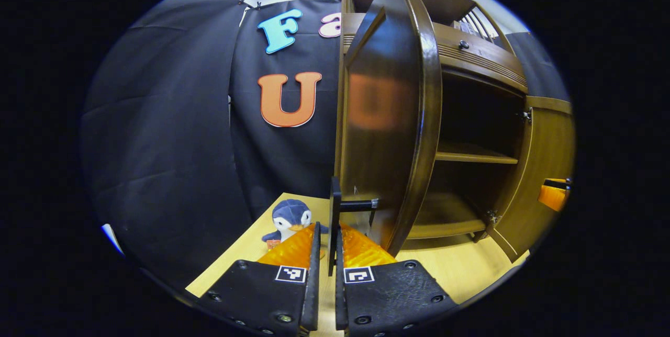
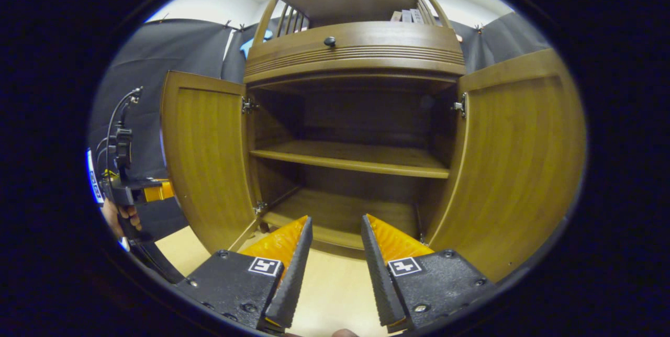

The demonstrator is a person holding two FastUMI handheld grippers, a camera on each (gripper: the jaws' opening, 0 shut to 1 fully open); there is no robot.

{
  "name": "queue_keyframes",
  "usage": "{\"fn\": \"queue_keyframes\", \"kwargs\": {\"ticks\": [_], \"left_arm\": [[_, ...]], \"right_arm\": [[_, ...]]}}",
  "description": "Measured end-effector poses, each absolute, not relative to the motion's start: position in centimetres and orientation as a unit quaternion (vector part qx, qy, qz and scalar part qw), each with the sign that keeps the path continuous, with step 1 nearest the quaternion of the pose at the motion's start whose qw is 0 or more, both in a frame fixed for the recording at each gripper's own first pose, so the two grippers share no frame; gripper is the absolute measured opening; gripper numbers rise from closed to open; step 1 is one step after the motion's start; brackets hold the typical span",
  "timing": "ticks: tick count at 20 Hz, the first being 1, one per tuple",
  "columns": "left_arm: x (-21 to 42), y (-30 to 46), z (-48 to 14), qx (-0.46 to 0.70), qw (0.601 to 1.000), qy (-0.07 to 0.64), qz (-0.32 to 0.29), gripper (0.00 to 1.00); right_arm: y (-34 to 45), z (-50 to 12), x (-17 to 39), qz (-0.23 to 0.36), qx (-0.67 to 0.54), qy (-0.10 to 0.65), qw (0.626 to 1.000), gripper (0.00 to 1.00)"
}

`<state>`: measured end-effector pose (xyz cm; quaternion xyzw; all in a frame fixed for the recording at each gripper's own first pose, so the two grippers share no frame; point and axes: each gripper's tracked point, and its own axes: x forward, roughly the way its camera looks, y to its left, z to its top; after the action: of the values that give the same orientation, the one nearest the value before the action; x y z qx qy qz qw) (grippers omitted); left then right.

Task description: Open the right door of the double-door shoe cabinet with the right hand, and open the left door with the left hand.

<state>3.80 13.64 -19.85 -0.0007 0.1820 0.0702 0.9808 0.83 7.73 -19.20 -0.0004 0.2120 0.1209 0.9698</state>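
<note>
Left claw [image 1: 327,245] clamping narrow on the left door's dark handle [image 1: 335,206], left door [image 1: 387,117] swinging open edge-on just ahead. Right claw [image 2: 335,237] gaping wide, holding nothing, facing the shoe cabinet [image 2: 356,49]; right door [image 2: 518,159] standing open to its right. Toy penguin [image 1: 290,219] sitting on the desk [image 1: 460,269], left of the left claw.
</note>
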Motion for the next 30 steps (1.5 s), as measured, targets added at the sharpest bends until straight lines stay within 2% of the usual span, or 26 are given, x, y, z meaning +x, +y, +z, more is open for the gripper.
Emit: {"fn": "queue_keyframes", "kwargs": {"ticks": [11, 21, 30], "left_arm": [[2.4, 15.5, -19.2, -0.013, 0.982, 0.176, 0.062, 0.12], [-0.2, 20.5, -17.4, 0.008, 0.978, 0.16, 0.135, 0.12], [-1.0, 18.3, -17.1, 0.029, 0.98, 0.157, 0.12, 0.12]], "right_arm": [[7.8, -18.9, 1.3, 0.119, -0.004, 0.204, 0.972, 0.63], [7.8, -18.3, 1.8, 0.123, -0.002, 0.199, 0.972, 0.61], [7.3, -18.0, 2.2, 0.125, 0.005, 0.197, 0.972, 0.63]]}}
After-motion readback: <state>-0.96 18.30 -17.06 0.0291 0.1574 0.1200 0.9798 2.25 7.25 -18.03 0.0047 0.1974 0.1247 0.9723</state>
